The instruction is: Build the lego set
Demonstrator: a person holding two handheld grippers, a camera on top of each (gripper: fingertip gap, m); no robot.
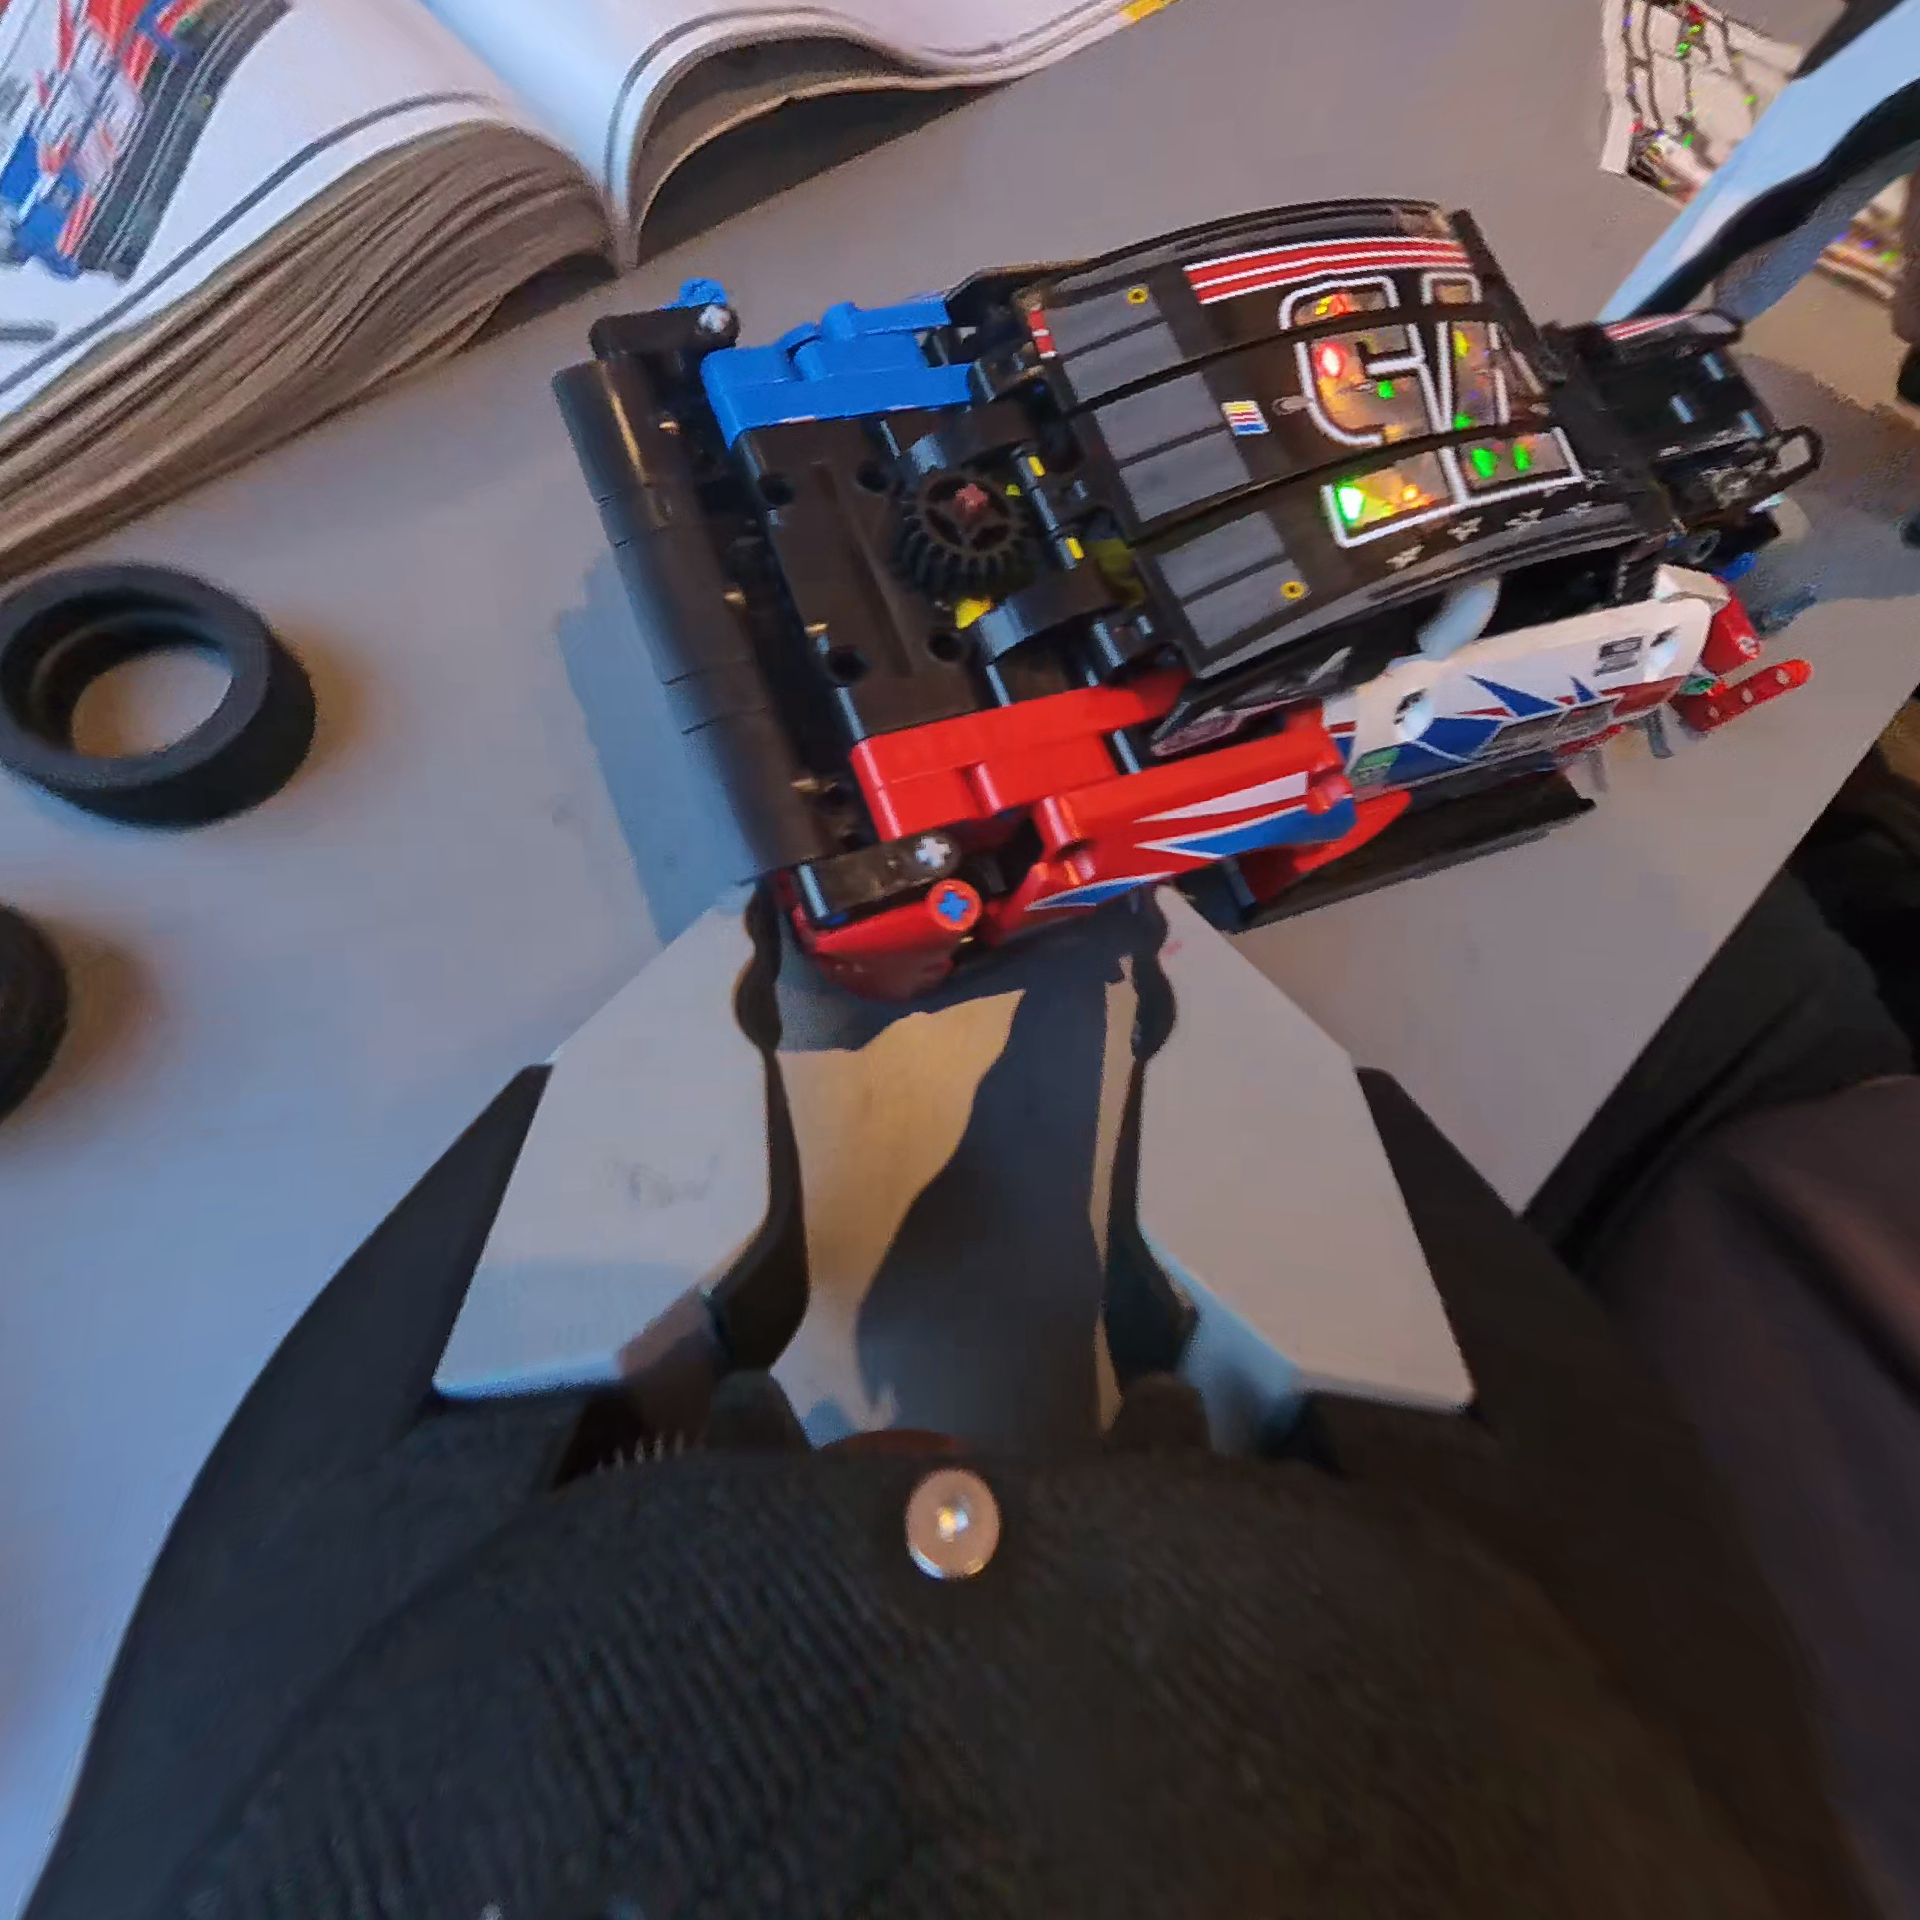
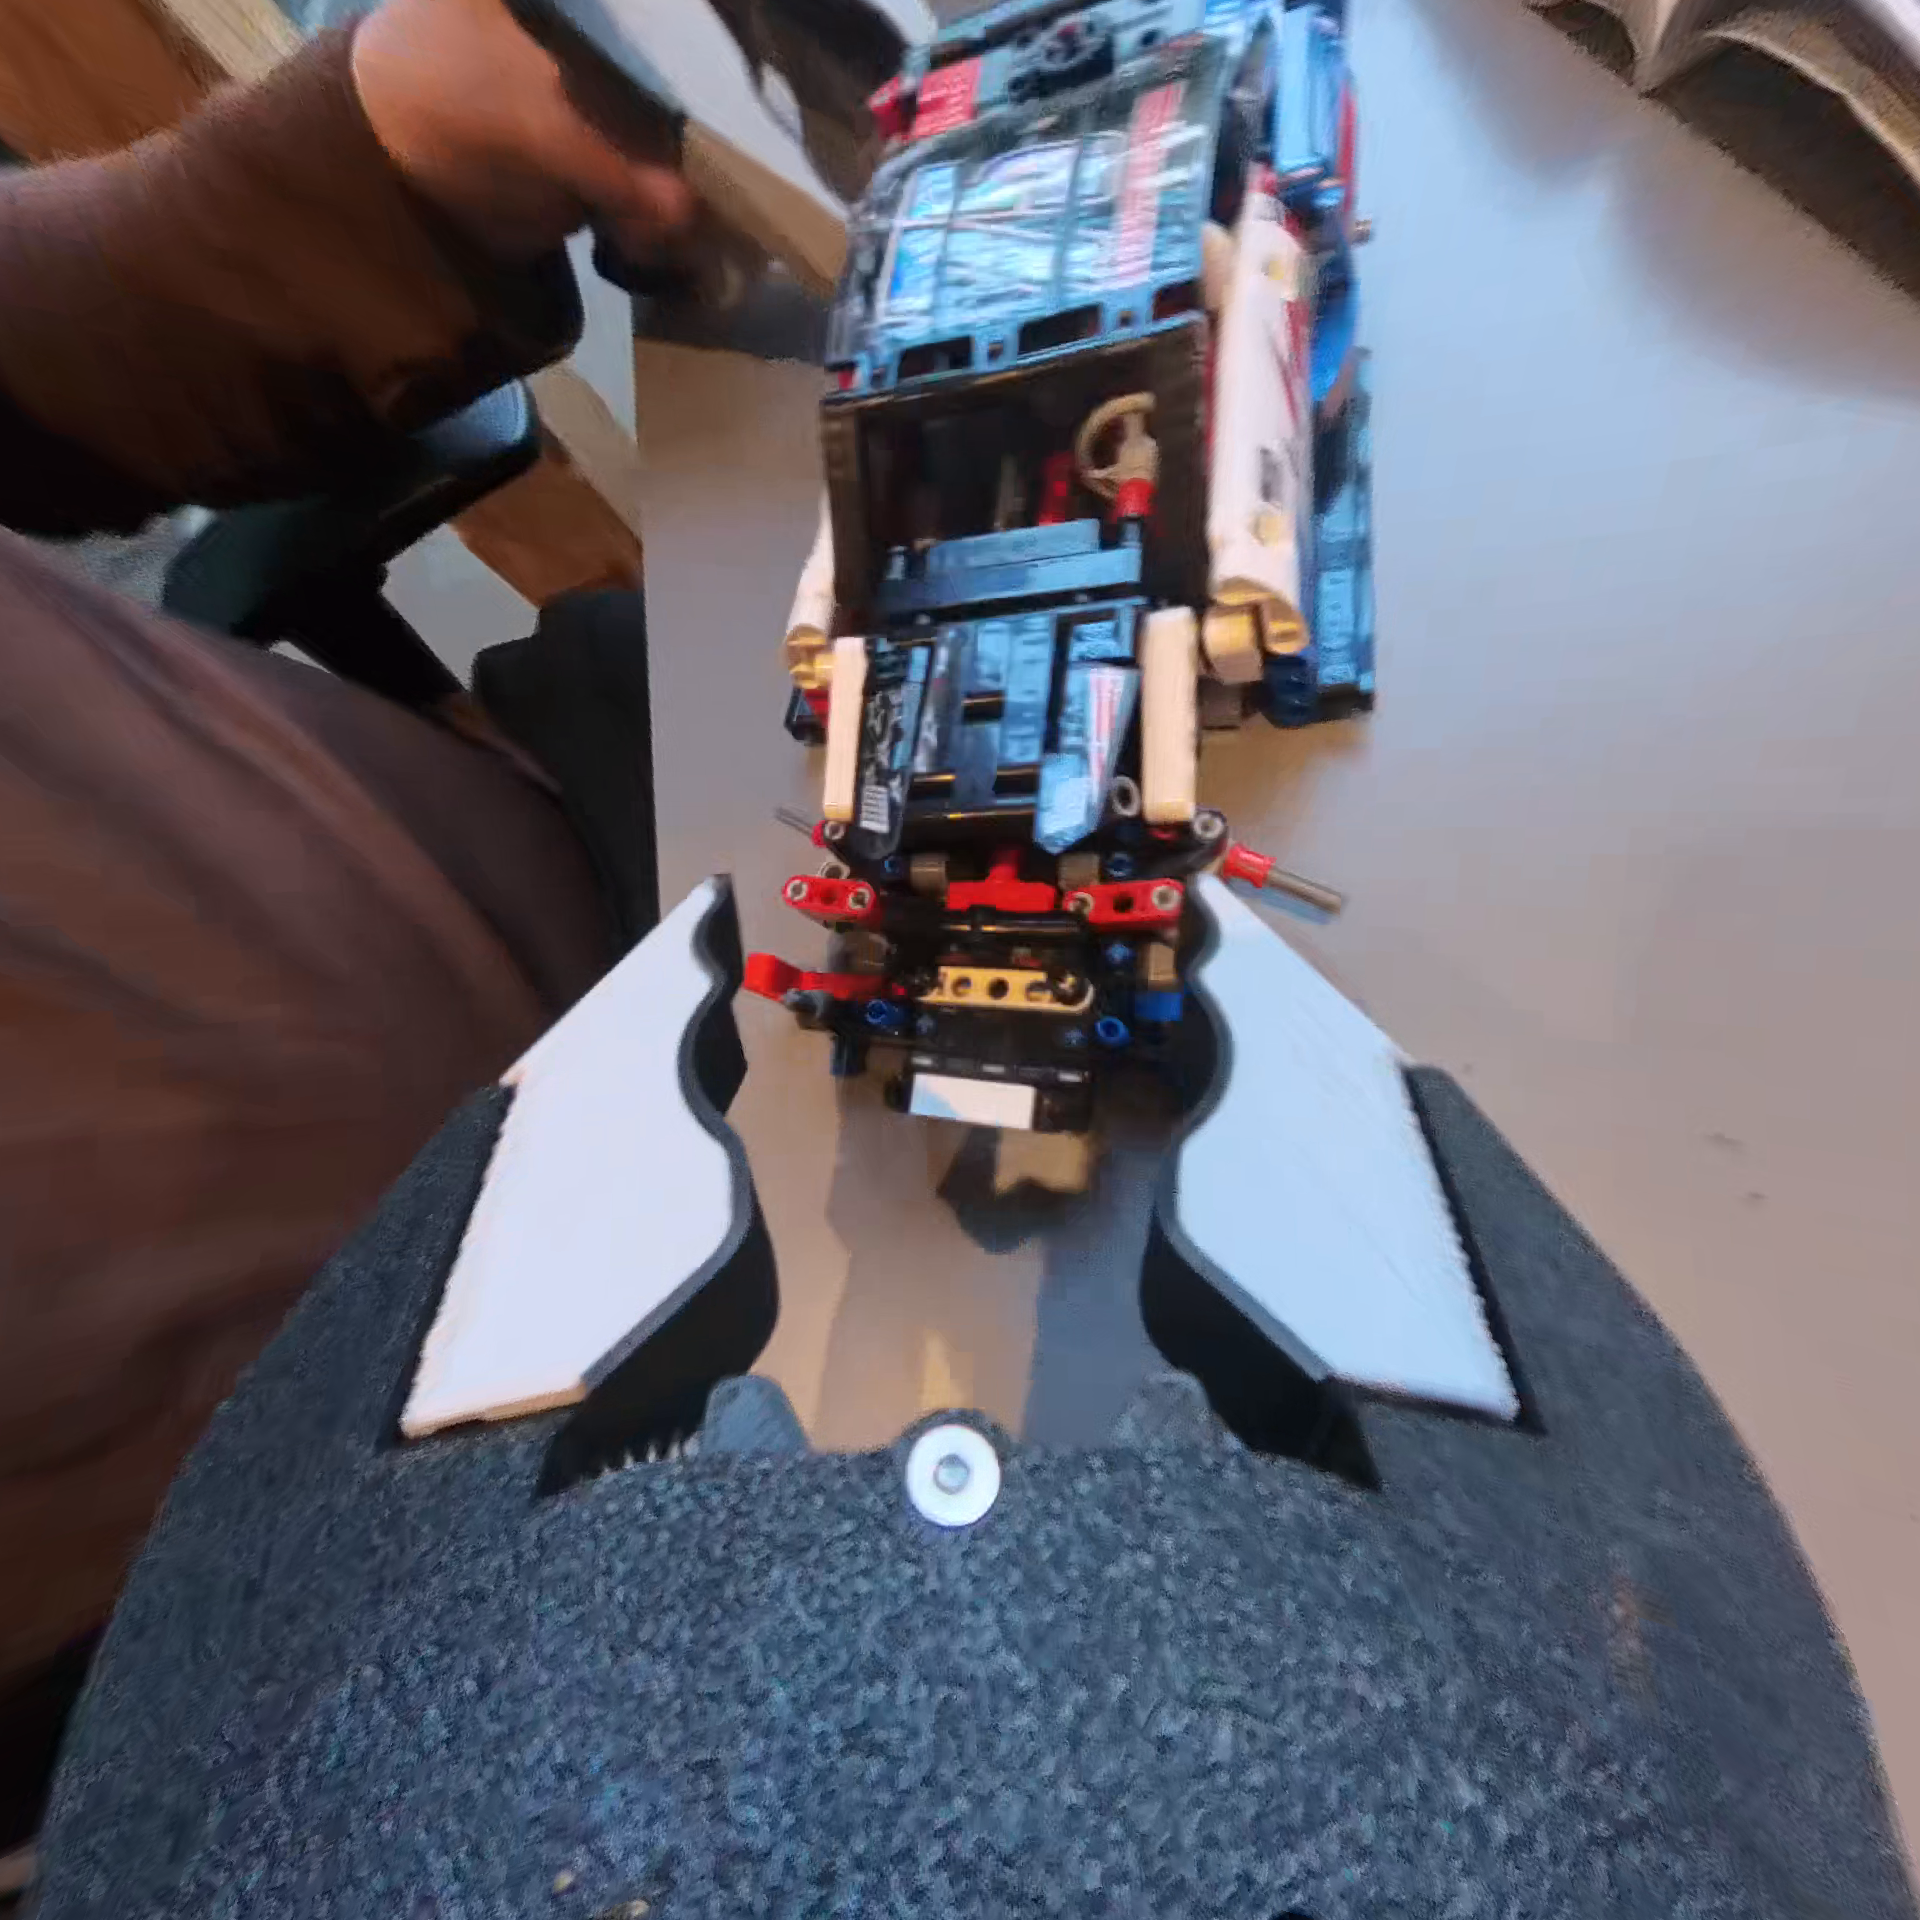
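Loose tyre far left on table. Left gripper partly parted at car's red rear corner (grip unclear). Right gripper wide, straddling nose, empty. Wheel-fitting stage probably; next needs steadying chassis.

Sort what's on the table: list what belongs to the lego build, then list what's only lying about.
Belongs to the build:
lego car
loose black tyre
open instruction book
left gripper
right gripper

Lying about:
glittery sheet at the far table edge
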